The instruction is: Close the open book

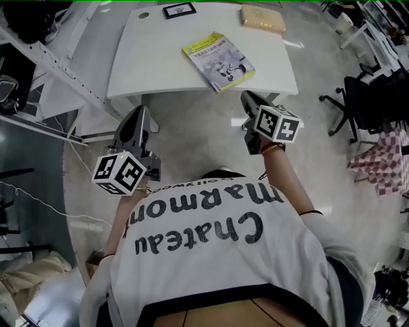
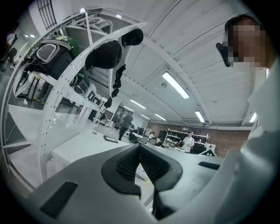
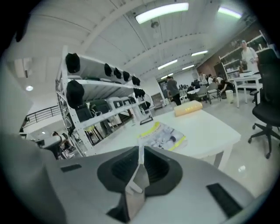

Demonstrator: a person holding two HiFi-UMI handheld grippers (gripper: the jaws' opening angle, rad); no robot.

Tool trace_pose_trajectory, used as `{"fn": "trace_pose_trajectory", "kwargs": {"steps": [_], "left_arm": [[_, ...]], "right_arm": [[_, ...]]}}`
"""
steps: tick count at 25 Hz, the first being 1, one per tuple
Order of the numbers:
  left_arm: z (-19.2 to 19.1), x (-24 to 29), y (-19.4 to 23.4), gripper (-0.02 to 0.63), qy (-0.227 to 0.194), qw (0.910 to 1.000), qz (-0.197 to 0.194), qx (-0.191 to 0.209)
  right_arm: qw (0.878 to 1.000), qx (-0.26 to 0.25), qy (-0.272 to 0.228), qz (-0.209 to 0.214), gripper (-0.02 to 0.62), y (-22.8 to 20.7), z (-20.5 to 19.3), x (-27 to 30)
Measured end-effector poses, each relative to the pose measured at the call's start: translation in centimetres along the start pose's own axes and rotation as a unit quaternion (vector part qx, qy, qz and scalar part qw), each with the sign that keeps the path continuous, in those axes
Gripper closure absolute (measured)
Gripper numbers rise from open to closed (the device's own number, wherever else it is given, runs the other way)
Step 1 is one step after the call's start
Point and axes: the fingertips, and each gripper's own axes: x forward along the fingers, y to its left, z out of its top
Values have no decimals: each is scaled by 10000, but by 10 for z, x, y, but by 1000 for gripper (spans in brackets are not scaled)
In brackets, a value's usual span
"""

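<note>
- Closed book (image 1: 218,60) lies upper centre on white table (image 1: 153,64).
- Right gripper (image 1: 248,97), jaws together and empty, hangs just below it, off the table edge.
- Left gripper (image 1: 142,112), lower left, jaws apparently together.

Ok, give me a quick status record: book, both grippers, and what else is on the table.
book: closed, cover up, flat on the white table near its front edge
left gripper: jaws together, empty, held off the table
right gripper: jaws together, empty, short of the book
other items: black frame and tan package at the far edge
</note>
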Motion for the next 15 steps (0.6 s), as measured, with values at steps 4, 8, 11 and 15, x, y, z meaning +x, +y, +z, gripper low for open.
{"fn": "trace_pose_trajectory", "kwargs": {"steps": [4, 8, 11, 15], "left_arm": [[2, 8, -19, 583, -53, 9997, -226, 34], [-1, 12, -48, 583, -43, 9992, -366, 132], [-5, 10, -72, 583, -5, 9991, -375, 196], [-13, 8, -103, 583, -76, 9993, -306, 199]], "right_arm": [[9966, -474, -672, 93, 541, 22, 44, -37], [9890, -670, -1316, 76, 545, 22, 82, -76], [9846, -715, -1589, 105, 545, 15, 97, -99], [9840, -757, -1588, 278, 549, 2, 104, -124]]}}
